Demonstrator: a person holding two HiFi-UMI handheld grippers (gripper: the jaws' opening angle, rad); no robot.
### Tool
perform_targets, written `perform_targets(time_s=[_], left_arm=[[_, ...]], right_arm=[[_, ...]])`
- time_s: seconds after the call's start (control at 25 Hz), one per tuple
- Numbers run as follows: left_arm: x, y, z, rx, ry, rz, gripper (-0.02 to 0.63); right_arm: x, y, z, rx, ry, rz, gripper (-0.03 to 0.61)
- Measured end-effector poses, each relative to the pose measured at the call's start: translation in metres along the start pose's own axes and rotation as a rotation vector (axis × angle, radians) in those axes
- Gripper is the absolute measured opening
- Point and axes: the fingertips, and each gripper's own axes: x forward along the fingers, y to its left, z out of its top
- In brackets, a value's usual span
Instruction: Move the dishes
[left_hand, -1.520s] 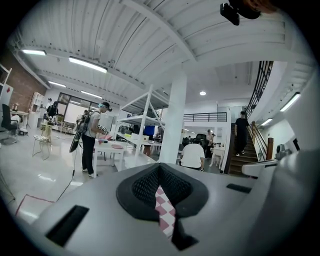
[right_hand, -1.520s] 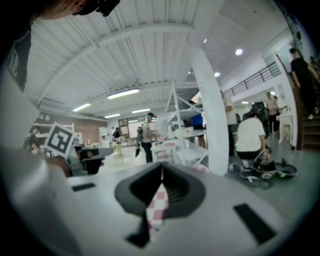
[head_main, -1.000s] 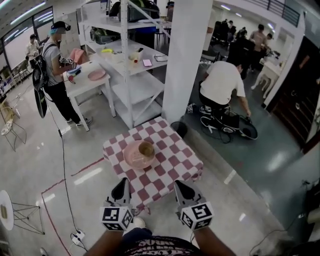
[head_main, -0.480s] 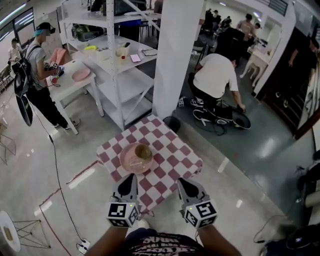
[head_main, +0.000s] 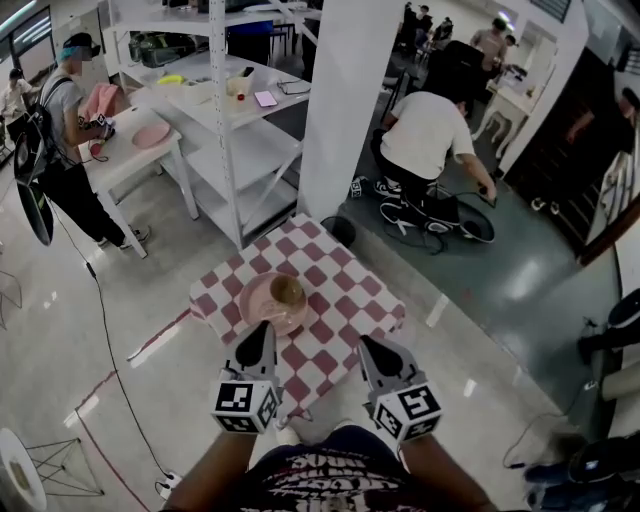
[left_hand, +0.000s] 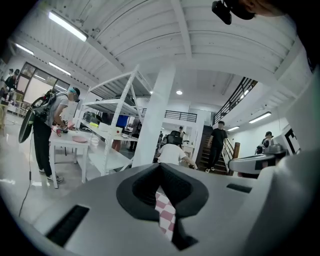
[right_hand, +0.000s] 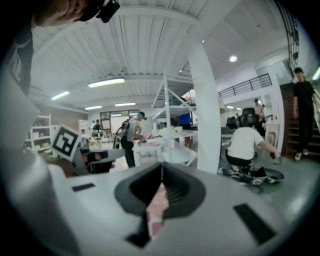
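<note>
Hall: a big, bright workroom with a pale floor; other people are busy at the far side, well away from this job.
Pillar: a broad white pillar (head_main: 355, 110) rises just behind the small table.
Shelving: a white rack (head_main: 235, 110) stands left of the pillar, with odds and ends on its shelves.
Bystanders: one person (head_main: 425, 135) crouches over gear on the floor beyond the pillar; another (head_main: 60, 120) stands at a white side table far left.
Table: a small table under a red-and-white checked cloth (head_main: 345, 290) sits straight in front of the person holding the grippers.
Left gripper: the left gripper (head_main: 260, 332) hangs over the near edge of the cloth, tips pressed together, with nothing between them but a sliver of cloth seen through the slit.
Right gripper: the right gripper (head_main: 368, 345) is level with it over the near right part of the cloth, also pressed together and empty.
Plate: a round pink plate (head_main: 255, 305) lies on the left half of the cloth, just ahead of the left gripper's tips and apart from them.
Bowl: a small brownish bowl (head_main: 288, 292) sits on the plate, towards its right side.
Nearer side: the dishes lie forward and slightly right of the left gripper and forward and well to the left of the right one, so I would judge the left better placed for the plate rim. Being round, the plate has no long axis to line up with. Both sets of jaws would need to spread first.
</note>
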Motion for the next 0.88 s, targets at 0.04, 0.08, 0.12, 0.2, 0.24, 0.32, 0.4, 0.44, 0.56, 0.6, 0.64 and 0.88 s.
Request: perform_targets(time_s=[0.04, 0.08, 0.12, 0.2, 0.24, 0.32, 0.4, 0.44, 0.56, 0.6, 0.64, 0.88], left_arm=[[0.001, 0.002, 0.000, -0.001, 0.002, 0.000, 0.025], [0.002, 0.003, -0.002, -0.003, 0.005, 0.001, 0.025], [0.002, 0.005, -0.004, -0.004, 0.010, 0.005, 0.025], [0.002, 0.011, -0.008, -0.004, 0.021, 0.019, 0.025], [0.001, 0.013, -0.010, -0.003, 0.026, 0.028, 0.025], [0.001, 0.020, -0.014, -0.003, 0.037, 0.052, 0.025], [0.001, 0.028, -0.017, -0.003, 0.047, 0.081, 0.025], [0.001, 0.033, -0.018, -0.003, 0.051, 0.097, 0.025], [0.004, 0.041, -0.020, -0.003, 0.063, 0.140, 0.025], [0.006, 0.043, -0.020, -0.001, 0.065, 0.153, 0.025], [0.008, 0.045, -0.021, 0.002, 0.069, 0.166, 0.025], [0.032, 0.045, -0.035, -0.012, 0.102, 0.206, 0.025]], right_arm=[[0.001, -0.001, 0.001, 0.002, 0.001, -0.005, 0.034], [0.002, -0.002, 0.000, 0.004, 0.002, -0.007, 0.034], [0.003, -0.002, -0.002, 0.008, 0.004, -0.007, 0.034], [0.009, -0.003, -0.006, 0.019, 0.012, 0.001, 0.034], [0.013, -0.002, -0.008, 0.025, 0.017, 0.010, 0.034], [0.022, -0.001, -0.011, 0.033, 0.028, 0.035, 0.034], [0.033, 0.000, -0.012, 0.037, 0.029, 0.064, 0.034], [0.039, 0.000, -0.012, 0.037, 0.028, 0.079, 0.034], [0.058, -0.004, -0.014, 0.034, 0.038, 0.115, 0.034], [0.063, -0.007, -0.014, 0.034, 0.043, 0.125, 0.034], [0.068, -0.009, -0.015, 0.035, 0.047, 0.134, 0.034], [0.093, -0.036, -0.023, 0.055, 0.076, 0.162, 0.034]])
